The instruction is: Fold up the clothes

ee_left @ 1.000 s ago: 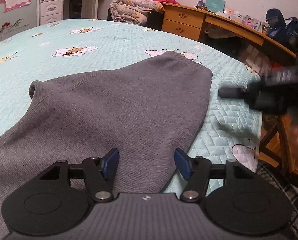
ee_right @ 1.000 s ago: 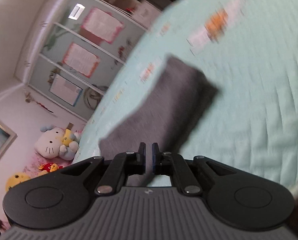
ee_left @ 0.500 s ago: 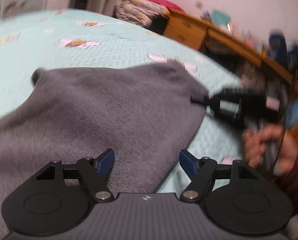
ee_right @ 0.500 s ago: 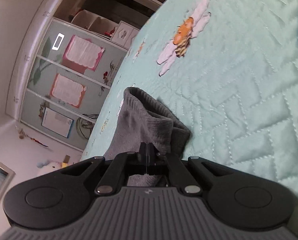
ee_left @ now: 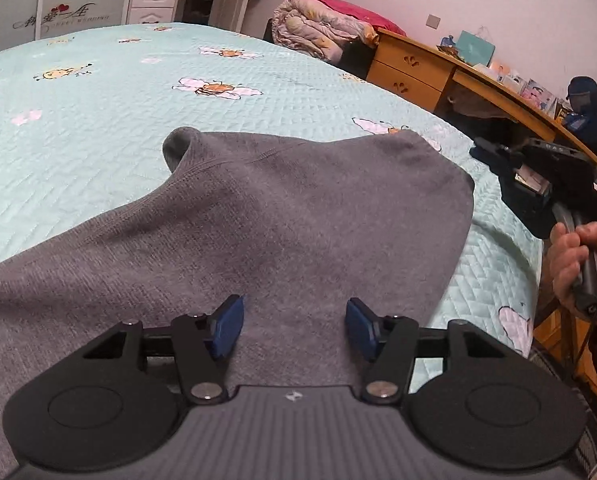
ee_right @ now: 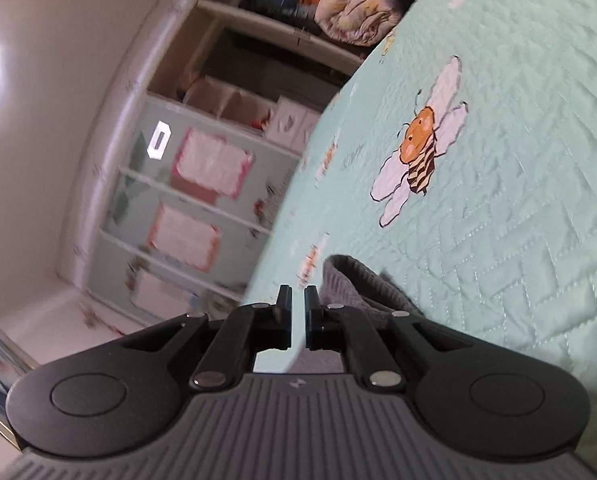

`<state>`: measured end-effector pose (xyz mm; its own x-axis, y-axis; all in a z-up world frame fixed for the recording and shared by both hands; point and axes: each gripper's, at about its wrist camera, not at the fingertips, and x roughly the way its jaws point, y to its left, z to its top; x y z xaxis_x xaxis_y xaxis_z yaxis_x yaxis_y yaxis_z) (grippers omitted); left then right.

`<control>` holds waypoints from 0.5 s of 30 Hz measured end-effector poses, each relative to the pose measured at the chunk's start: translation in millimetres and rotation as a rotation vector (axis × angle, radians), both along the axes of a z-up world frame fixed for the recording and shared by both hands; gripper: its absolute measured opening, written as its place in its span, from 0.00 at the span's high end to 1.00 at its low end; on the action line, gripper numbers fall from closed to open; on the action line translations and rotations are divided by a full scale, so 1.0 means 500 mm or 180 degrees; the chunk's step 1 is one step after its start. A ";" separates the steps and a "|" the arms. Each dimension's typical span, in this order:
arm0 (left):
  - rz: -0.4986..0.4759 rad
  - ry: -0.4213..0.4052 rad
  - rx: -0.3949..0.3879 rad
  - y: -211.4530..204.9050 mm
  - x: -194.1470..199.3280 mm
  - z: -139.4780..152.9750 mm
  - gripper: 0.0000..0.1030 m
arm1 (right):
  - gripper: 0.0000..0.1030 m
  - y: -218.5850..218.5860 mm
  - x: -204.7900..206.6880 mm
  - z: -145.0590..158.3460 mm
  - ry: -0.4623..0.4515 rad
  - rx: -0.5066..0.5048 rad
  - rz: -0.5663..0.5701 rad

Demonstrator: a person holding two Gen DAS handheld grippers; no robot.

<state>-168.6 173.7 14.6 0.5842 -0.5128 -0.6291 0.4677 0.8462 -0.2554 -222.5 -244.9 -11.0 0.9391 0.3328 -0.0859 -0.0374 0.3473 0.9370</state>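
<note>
Plain grey sweater (ee_left: 282, 216) on a mint bee-patterned quilt (ee_left: 98, 92).

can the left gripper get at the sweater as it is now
Probably yes: the left gripper hangs open right over the grey sweater, its jaws having just narrowed, with nothing between them and the cloth.

- my left gripper (ee_left: 294, 326) tilts downward, jaws apart and just closing a little, nothing pinched.
- my right gripper (ee_right: 297, 316) points level, jaws nearly together, empty.
- my right hand (ee_left: 578, 268) grips its handle.
</note>
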 end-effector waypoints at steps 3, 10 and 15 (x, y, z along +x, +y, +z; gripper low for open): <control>0.0028 0.0052 -0.0089 0.018 0.009 -0.005 0.47 | 0.94 -0.001 0.002 -0.017 0.0061 -0.0078 0.0064; 0.0315 0.0325 -0.0484 0.059 0.032 -0.003 0.61 | 0.99 0.019 0.011 -0.034 0.0567 -0.0447 0.0303; 0.0573 0.0194 -0.1065 0.097 0.027 0.048 0.52 | 0.94 0.065 0.018 0.041 0.0260 -0.0894 0.0353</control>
<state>-155.2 222.4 38.5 0.6504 -0.5882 -0.4806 0.2946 0.7785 -0.5541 -213.3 -212.6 9.6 0.8847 0.3853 -0.2625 -0.0180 0.5909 0.8065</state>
